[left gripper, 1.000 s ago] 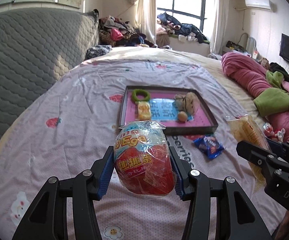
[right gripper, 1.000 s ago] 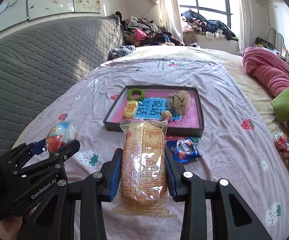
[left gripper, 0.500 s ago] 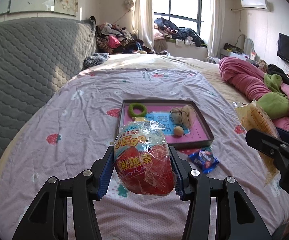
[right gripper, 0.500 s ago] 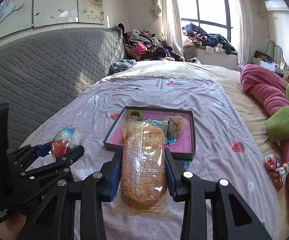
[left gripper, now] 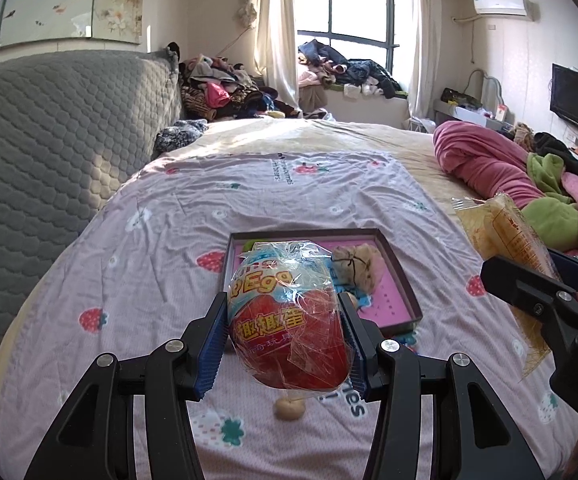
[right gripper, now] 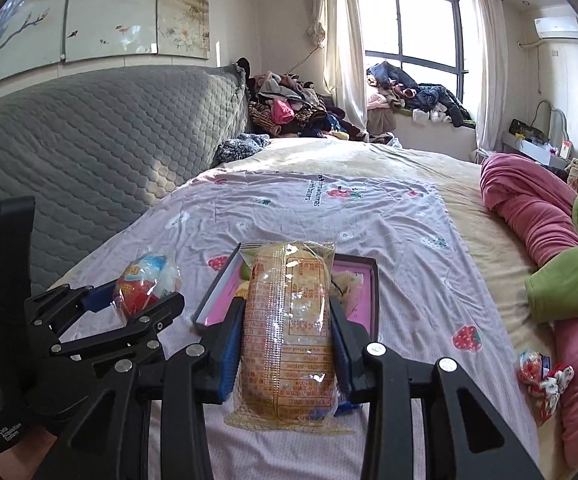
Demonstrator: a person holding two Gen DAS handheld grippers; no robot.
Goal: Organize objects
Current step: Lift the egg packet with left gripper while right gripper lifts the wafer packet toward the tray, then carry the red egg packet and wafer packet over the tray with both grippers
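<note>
My left gripper [left gripper: 285,340] is shut on a red and blue wrapped toy egg [left gripper: 289,320], held above the bed. It also shows in the right wrist view [right gripper: 145,286]. My right gripper [right gripper: 287,344] is shut on a yellow packet of biscuits [right gripper: 289,332], also seen in the left wrist view [left gripper: 505,240]. Beyond both lies a dark tray with a pink floor [left gripper: 393,296], [right gripper: 355,276], holding a beige plush [left gripper: 357,266] and partly hidden items. A small tan ball [left gripper: 289,410] lies on the sheet below the egg.
The bed has a lilac strawberry-print sheet [left gripper: 169,240]. A grey quilted headboard [left gripper: 49,140] stands at the left. Pink and green bedding [right gripper: 549,240] is heaped at the right, with a small red wrapped snack [right gripper: 533,366] beside it. Clothes pile up by the window.
Both grippers have risen and pulled back from the tray, still holding the egg and the biscuit packet. The tray now looks farther off and lower in both views.
</note>
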